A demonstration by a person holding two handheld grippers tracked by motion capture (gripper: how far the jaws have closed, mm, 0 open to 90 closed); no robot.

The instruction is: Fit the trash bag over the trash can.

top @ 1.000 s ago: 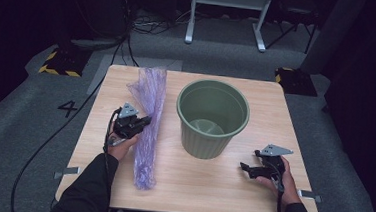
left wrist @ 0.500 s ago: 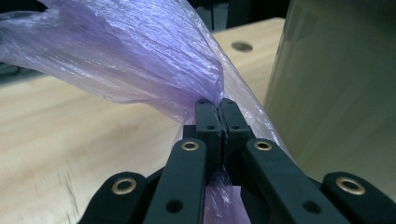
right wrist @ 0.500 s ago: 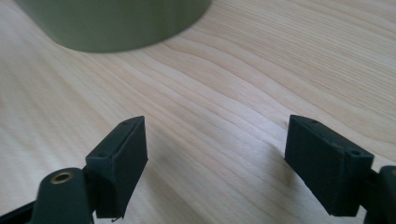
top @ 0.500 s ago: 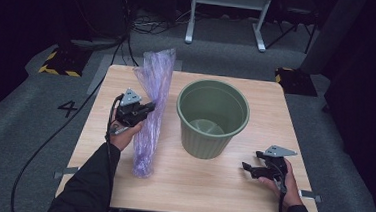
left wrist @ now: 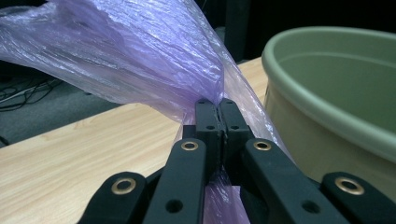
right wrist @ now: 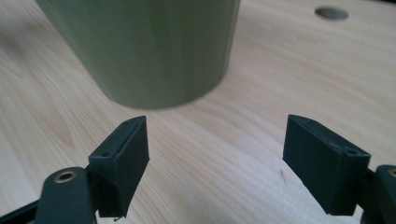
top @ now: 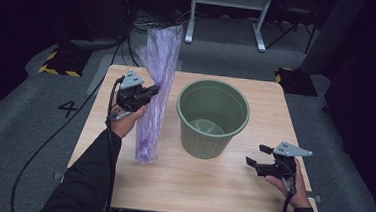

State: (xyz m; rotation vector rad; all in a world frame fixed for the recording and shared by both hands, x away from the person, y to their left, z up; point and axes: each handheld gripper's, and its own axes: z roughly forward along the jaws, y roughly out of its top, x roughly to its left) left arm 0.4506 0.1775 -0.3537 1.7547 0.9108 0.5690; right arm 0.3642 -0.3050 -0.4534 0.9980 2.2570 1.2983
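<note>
Lifted upright — purple bag [top: 156, 91] pinched between left fingers [left wrist: 208, 122].

Green bucket [left wrist: 336, 93] cropped at the frame edge (rim and wall partly visible)

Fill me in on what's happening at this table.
A person works with a gripper in each hand. The left gripper is shut on a purple plastic bag, holding it upright with its lower end on the wooden table, beside an empty green bin. The right gripper hangs near the bin's base with nothing between its jaws; they stand wide apart and have just been closing slightly.
</note>
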